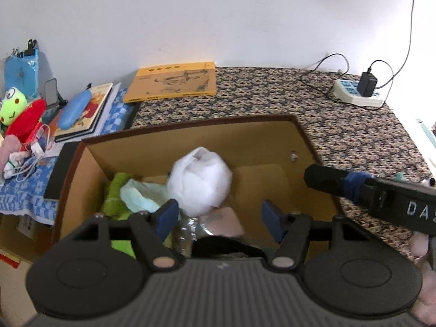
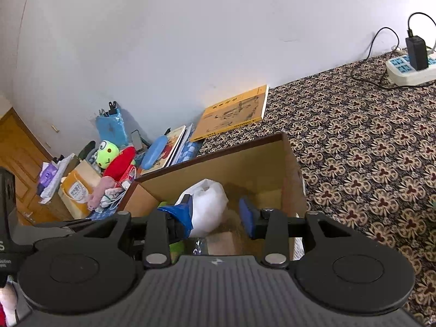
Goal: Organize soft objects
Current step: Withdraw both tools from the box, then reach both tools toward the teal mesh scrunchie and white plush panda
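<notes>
I take the cardboard box [image 1: 190, 141] as my reference point. It stands open-topped on a surface covered by a patterned cloth [image 1: 340, 125].

Left claw [image 1: 218, 215]: I have it above the near edge of the box, fingers spread wide and holding nothing. The white fluffy ball [image 1: 200, 181] sits inside the box, just beyond the blue pad of one finger [image 1: 167, 214]; I cannot tell whether pad and ball touch.

Right claw [image 2: 218, 214]: I have it above the near edge of the box as well, fingers apart and holding nothing. In its own view the white fluffy ball [image 2: 207, 207] lies partly behind one pad. In the left wrist view this claw enters from the right side of the box as a dark bar with blue tape.

Box contents, at the near left of the ball: a green fuzzy item [image 1: 117, 193] and a pale mint cloth [image 1: 139, 194], touching each other. A pinkish item [image 1: 226, 218] lies at the near side of the ball.

Outside the box:
- Beyond the far wall: a yellow book [image 1: 174, 81], flat against the room wall.
- Beyond the far right corner: a power strip [image 1: 357, 92] with a black adapter plugged in.
- Left of the box: a frog plush [image 1: 12, 106], a red plush [image 1: 26, 120], a blue case [image 1: 75, 110] on stacked books.
</notes>
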`<action>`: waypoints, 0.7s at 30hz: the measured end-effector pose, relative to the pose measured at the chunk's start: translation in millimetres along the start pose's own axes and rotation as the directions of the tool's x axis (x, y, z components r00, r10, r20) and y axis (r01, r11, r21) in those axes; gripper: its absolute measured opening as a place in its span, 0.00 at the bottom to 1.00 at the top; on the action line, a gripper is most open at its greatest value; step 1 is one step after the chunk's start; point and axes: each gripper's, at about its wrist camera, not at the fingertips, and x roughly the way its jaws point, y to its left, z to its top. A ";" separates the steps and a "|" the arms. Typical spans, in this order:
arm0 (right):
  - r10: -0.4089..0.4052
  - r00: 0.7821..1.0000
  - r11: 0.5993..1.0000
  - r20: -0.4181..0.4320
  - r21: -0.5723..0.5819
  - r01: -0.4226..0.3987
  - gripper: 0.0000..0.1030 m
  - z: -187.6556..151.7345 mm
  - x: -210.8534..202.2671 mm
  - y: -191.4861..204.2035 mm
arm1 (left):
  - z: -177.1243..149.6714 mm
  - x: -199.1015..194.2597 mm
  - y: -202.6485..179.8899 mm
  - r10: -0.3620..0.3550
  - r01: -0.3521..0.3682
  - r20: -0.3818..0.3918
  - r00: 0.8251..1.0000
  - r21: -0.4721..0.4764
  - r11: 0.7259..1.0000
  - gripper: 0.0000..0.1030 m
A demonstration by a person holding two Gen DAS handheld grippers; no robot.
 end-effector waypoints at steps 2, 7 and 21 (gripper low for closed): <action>0.003 1.000 1.000 0.004 0.003 -0.003 0.21 -0.9 -9.2 -4.5 | -0.8 -4.2 -8.0 -0.019 0.019 0.001 1.000 -0.002 1.000 0.64; -0.010 0.999 1.000 0.030 -0.004 0.010 0.21 -3.4 -37.5 -17.6 | -6.3 -14.2 -34.3 -0.107 0.107 -0.010 0.994 0.015 0.994 0.64; -0.199 0.978 0.974 0.056 0.123 0.191 0.21 -28.1 -120.5 -103.1 | -23.2 -23.3 -136.7 -0.334 0.340 -0.065 0.940 0.182 0.923 0.64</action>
